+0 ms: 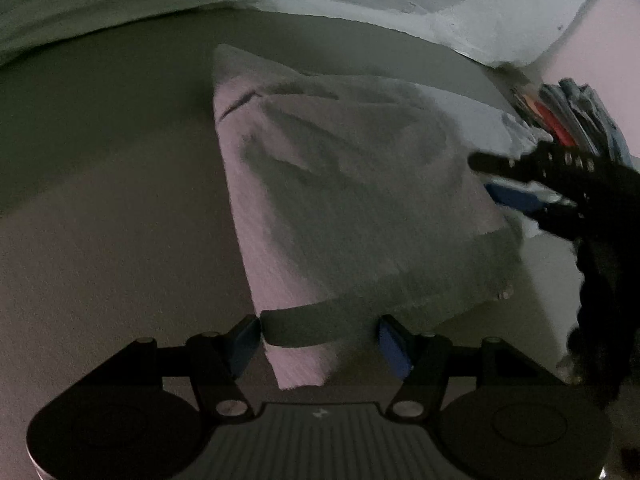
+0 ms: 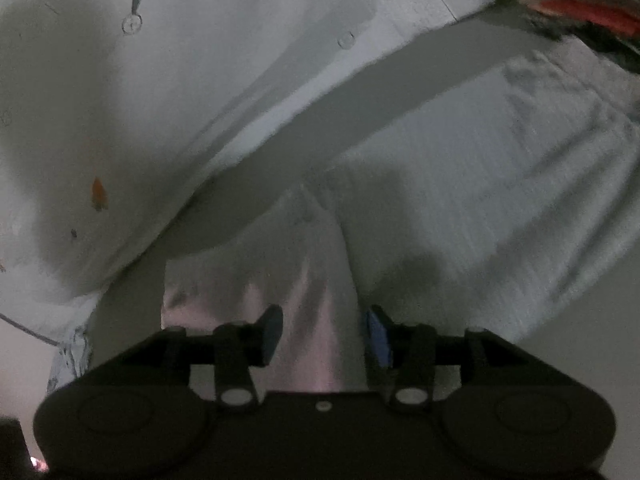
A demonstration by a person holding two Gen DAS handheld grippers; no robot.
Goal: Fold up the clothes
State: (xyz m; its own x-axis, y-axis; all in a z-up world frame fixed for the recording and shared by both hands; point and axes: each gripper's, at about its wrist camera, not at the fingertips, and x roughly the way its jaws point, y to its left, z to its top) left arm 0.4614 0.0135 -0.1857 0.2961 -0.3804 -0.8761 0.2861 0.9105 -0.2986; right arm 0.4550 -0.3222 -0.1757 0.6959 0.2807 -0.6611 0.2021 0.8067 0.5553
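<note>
currently: pale garment (image 1: 360,200) spread flat on table (image 1: 100,240), mid-fold. left gripper (image 1: 320,340) spread, straddling near hem; right gripper (image 2: 324,336) spread over its right side, gripping nothing. next: close on cloth, fold over.

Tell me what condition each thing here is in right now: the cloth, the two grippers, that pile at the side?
Pale garment: lying on the surface, partly folded, wrinkled.
Left gripper: open, a corner of the garment between its pads, not pinched.
Right gripper: open, cloth between its pads, not pinched.
Stack of clothes: piled at the far right edge, apart from the garment.
</note>
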